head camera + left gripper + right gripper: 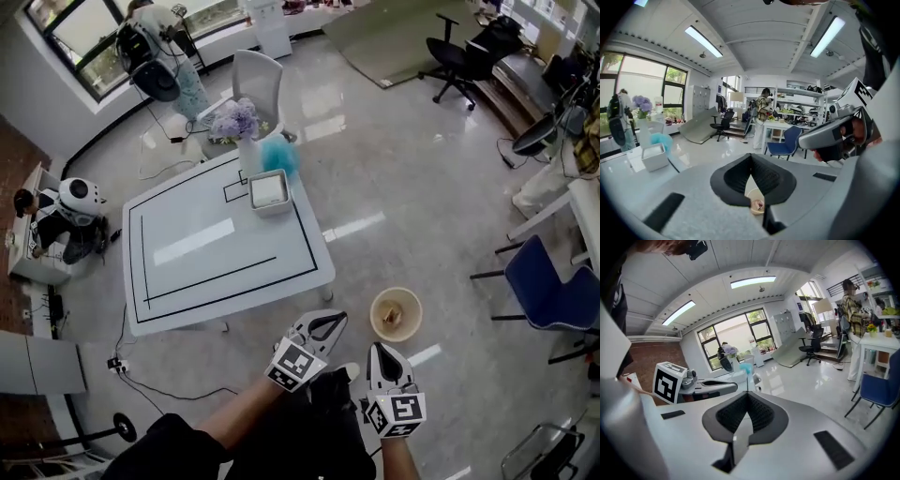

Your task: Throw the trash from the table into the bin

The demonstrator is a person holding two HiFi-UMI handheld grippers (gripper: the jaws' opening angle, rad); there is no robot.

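The left tongs are clenched, pads pressed flat together with nothing gripped; through the slit under them a bit of the bin shows down on the floor. The right tongs are shut tight in the same way and carry nothing. The only marking that can be made out is the black-and-white square pattern on each marker cube. Just beyond the two tongs stands the round beige bin on the glossy floor, off the near right corner of the worktop, and the trash, a pale crumpled piece, lies inside it. The white worktop is lined in black; at its far edge sit a white tray, a teal fluffy thing and a vase of purple flowers, with a white chair behind.
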